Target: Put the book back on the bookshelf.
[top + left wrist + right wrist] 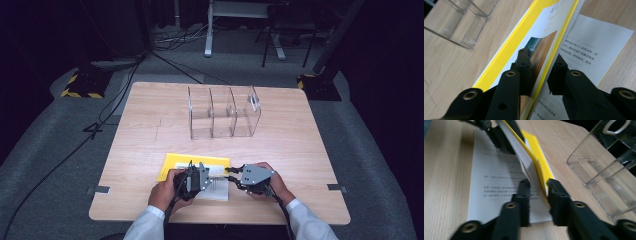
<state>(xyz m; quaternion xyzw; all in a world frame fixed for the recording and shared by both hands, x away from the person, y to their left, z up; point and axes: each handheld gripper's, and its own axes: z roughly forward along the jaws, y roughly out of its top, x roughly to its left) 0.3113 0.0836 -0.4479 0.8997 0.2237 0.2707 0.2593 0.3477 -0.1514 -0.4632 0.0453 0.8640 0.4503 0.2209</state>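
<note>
Your left gripper (537,72) pinches the raised book (541,45) by its pages at the desk's near edge; your right gripper (537,195) straddles it loosely. Lift evenly, both sides together.

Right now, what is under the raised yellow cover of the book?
Under the lifted yellow cover lies a white printed page with lines of text, flat on the wooden table. The left gripper straddles the cover's edge. The page's strip along the spine is hidden.
</note>
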